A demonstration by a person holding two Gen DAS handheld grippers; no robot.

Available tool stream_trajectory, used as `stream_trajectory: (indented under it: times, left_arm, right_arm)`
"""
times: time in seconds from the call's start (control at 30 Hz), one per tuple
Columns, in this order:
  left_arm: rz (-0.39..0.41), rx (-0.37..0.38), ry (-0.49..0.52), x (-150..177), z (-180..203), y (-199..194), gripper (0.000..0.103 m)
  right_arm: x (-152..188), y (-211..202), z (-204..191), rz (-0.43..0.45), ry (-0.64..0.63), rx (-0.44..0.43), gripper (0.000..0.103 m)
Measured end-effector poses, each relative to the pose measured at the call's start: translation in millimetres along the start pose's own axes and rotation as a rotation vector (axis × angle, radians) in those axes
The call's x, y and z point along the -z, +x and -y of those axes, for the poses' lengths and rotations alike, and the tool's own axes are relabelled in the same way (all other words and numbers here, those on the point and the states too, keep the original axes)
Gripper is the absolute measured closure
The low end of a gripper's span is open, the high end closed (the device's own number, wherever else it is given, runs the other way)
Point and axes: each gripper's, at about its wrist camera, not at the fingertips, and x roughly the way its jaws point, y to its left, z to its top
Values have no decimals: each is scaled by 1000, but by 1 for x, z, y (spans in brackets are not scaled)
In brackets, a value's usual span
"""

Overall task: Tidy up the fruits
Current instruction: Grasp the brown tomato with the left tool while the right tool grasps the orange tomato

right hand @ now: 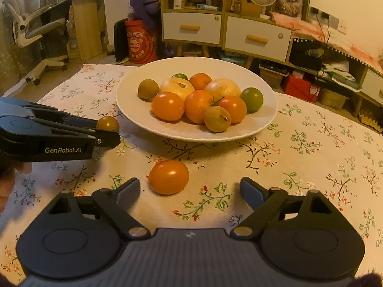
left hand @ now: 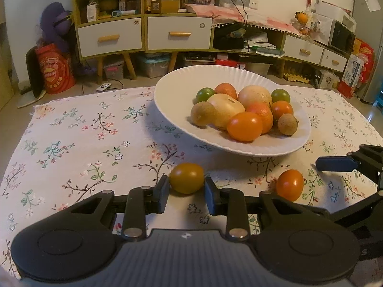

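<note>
The left gripper (left hand: 187,192) was clamped on a brownish tomato (left hand: 187,178) low in the frame, presumably bound for the plate (left hand: 167,91) above (already heaped with fruit). The right gripper (right hand: 190,190) was spread wide, just short of the orange tomato (right hand: 169,177) on the tablecloth (left hand: 71,131); nothing blocked either path.

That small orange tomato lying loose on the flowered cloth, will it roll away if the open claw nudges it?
Probably yes: the small orange tomato is round and smooth, resting free on the flat flowered tablecloth, so a nudge would likely roll it. Its glossy skin looks slippery, and it may bruise if squeezed hard. The right gripper stands open, its fingers not touching it.
</note>
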Motion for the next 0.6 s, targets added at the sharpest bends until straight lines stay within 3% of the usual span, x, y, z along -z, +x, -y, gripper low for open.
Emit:
stream_trajectory:
  times: [0.33,0.6]
  left_arm:
    - [-12,-3,2,0,0,-1,88]
    - [-13,-4,4,0,0,0,88]
  right_arm:
    - [-7,0,-3,14,-16,-19,43]
    - [-7,0,-4,8,-32,-34,56]
